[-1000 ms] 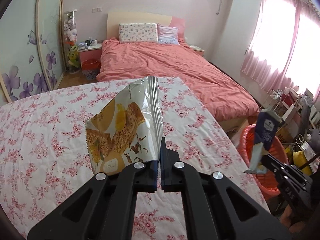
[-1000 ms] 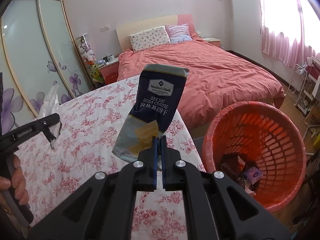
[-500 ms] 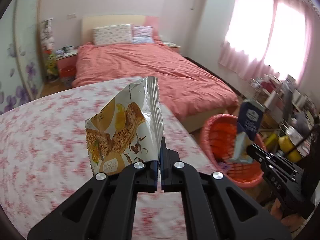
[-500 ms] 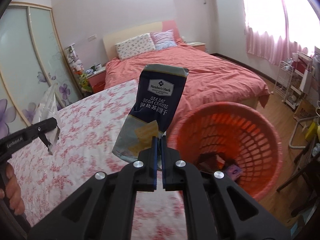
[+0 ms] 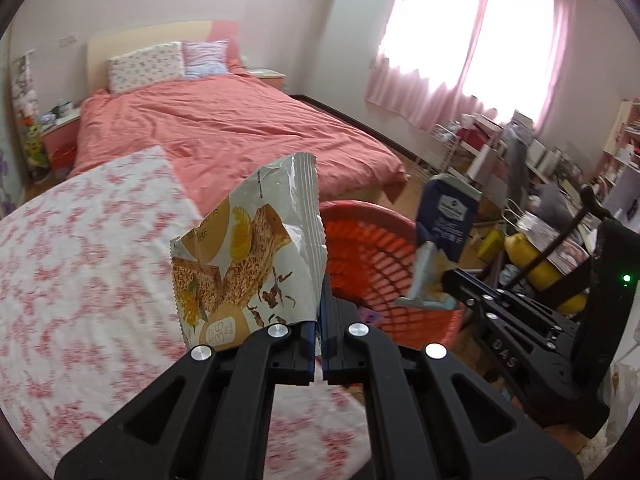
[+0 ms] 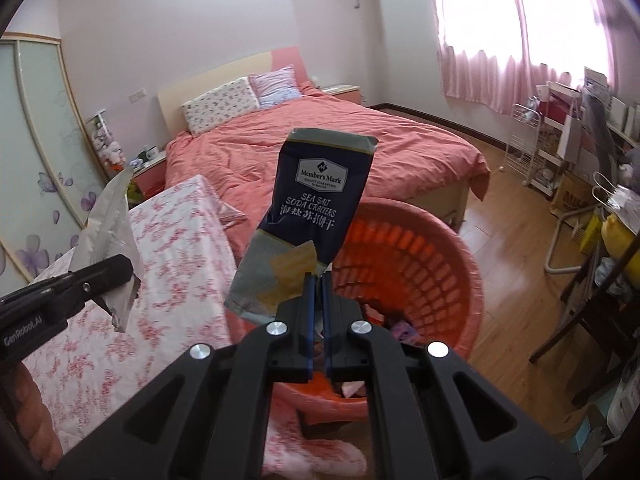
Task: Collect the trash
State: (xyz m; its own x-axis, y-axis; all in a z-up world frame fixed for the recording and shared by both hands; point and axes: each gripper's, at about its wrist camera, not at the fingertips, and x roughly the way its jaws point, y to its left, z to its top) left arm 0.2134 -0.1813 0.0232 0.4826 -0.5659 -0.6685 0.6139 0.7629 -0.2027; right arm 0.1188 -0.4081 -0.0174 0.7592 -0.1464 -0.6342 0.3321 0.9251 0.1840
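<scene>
Right wrist view: right claw (image 6: 317,312) clenched on the lower corner of a navy and grey foil cracker packet (image 6: 310,216), printed "Member's Mark", "SEA SALT SODA CRACKERS" plus a line of Chinese characters. Packet's long axis runs near upright, torn top edge pointing up, leaning slightly right; crumpled, a cracker picture near the bottom. It hangs over the near rim of the round orange plastic mesh basket (image 6: 440,264), which has scraps inside (too blurred to name).

Left wrist view: left claw (image 5: 319,336) pinches the bottom right edge of a white and gold foil snack wrapper (image 5: 248,256) showing grain bars, "36" in a circle low down. Wrapper stands upright, crimped open end up, held above the counter edge, beside the basket. Counter wears a pink floral cloth (image 5: 80,264). "DAS" reads on the right claw's body, "GenRobot.AI" on the left's.
</scene>
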